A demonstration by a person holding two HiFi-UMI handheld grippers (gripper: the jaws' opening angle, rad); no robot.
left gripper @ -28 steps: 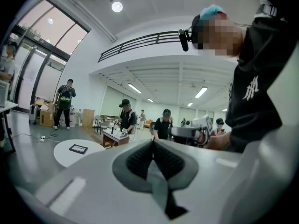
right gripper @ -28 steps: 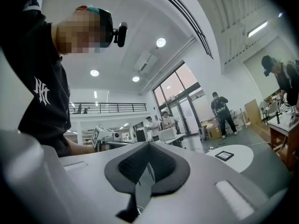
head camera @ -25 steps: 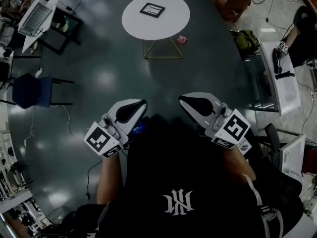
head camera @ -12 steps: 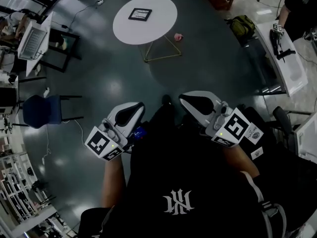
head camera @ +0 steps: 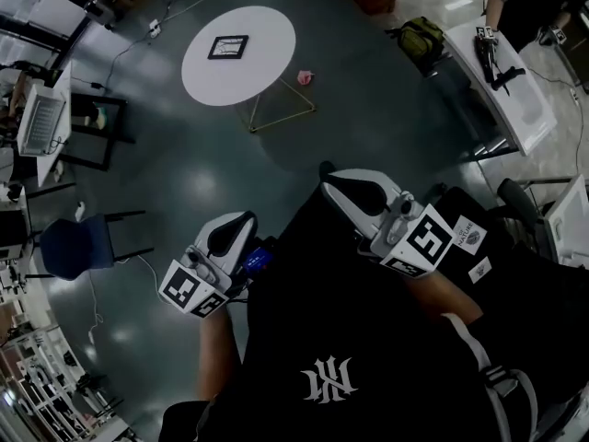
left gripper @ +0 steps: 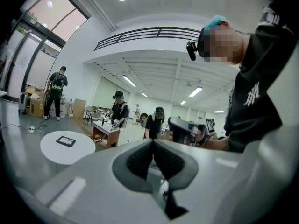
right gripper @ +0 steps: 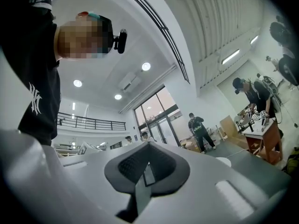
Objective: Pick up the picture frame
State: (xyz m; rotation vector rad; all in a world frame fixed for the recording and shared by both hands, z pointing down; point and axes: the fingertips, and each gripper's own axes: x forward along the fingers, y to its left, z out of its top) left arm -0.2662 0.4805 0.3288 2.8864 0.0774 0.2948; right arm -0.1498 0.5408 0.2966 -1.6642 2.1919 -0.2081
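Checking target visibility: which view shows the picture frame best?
Head view: the picture frame lies flat on the round white table, seen from above, whole outline clear. The left gripper view shows it small and at a shallow angle. The right gripper view does not show it.

The person is in a black short-sleeved tee [head camera: 368,339] with a white logo [head camera: 329,378] on the chest. There's a small black camera [left gripper: 191,50] strapped at the forehead, under some teal headgear [left gripper: 216,20]. The left gripper [head camera: 248,217] and right gripper [head camera: 325,180] both have smooth pale-grey shells and black ribbed fingers [left gripper: 139,158]. Each one carries a cube [head camera: 191,288] covered in black-and-white square markers, and there's a little blue bit [head camera: 258,260] on the left one.
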